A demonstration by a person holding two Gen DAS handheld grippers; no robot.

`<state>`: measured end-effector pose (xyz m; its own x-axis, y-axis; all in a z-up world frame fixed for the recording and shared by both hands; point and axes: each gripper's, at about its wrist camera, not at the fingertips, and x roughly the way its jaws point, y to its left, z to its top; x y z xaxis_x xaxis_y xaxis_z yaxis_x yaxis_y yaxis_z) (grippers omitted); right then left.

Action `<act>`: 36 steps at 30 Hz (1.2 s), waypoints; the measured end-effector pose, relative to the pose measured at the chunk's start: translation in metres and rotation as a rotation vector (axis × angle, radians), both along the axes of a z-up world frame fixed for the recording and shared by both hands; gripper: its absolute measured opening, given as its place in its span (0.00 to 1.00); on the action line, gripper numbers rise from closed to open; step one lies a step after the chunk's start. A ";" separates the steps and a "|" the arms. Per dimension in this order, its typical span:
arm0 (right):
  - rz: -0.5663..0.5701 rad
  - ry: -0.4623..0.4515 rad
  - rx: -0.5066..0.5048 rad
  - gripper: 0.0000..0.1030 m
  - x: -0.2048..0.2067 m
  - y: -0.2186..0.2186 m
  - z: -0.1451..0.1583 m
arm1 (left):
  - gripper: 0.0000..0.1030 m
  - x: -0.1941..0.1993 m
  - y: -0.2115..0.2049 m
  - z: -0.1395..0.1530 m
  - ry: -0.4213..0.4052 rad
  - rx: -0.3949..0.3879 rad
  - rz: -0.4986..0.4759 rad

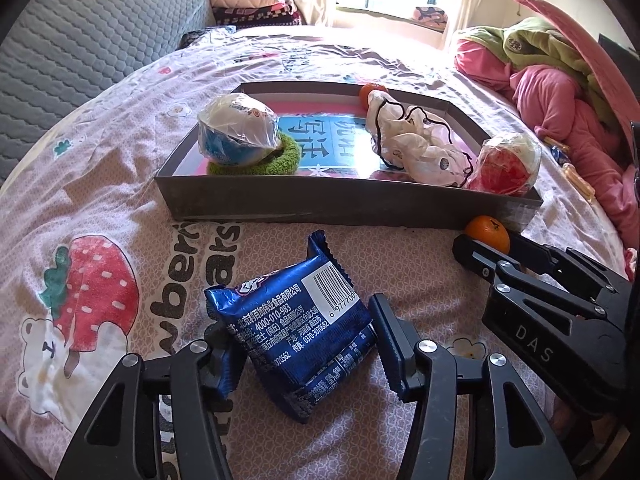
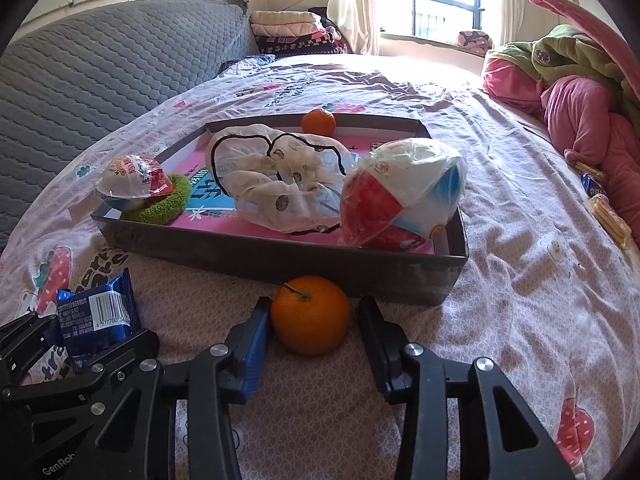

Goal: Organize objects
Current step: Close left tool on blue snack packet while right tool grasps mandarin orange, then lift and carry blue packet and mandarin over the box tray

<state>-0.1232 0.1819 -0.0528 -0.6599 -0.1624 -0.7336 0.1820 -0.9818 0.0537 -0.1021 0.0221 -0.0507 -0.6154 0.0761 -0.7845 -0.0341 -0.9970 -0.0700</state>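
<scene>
A blue snack packet [image 1: 296, 332] lies tilted on the bedsheet between the fingers of my left gripper [image 1: 300, 320]. The pads stand close by its two sides, open. An orange [image 2: 310, 314] sits on the sheet just in front of the grey tray [image 2: 240, 252]. It is between the fingers of my right gripper [image 2: 315, 304]: the left pad is at its skin and a narrow gap shows on the right. In the left wrist view the right gripper [image 1: 488, 244] flanks the same orange [image 1: 489, 234]. The right wrist view shows the left gripper [image 2: 80, 332] with the packet [image 2: 96, 316].
The tray [image 1: 340, 200] holds two plastic-wrapped balls [image 1: 238, 128] [image 2: 400, 192], a green hair ring [image 1: 280, 156], a crumpled white bag [image 2: 280, 184] and a second orange [image 2: 318, 122]. Pink and green clothes [image 2: 580, 120] and small snack packs [image 2: 608, 212] lie to the right, a grey headboard [image 2: 100, 64] to the left.
</scene>
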 end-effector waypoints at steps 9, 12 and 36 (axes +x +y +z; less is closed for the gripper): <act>0.019 0.006 -0.009 0.37 0.005 0.001 0.003 | 0.56 0.004 -0.002 0.006 0.010 0.002 -0.004; 0.022 0.010 -0.016 0.37 0.006 0.003 0.005 | 0.56 0.006 -0.002 0.010 0.019 0.000 -0.005; 0.061 0.136 -0.040 0.37 0.019 0.002 0.044 | 0.56 0.009 -0.003 0.056 0.129 -0.019 0.004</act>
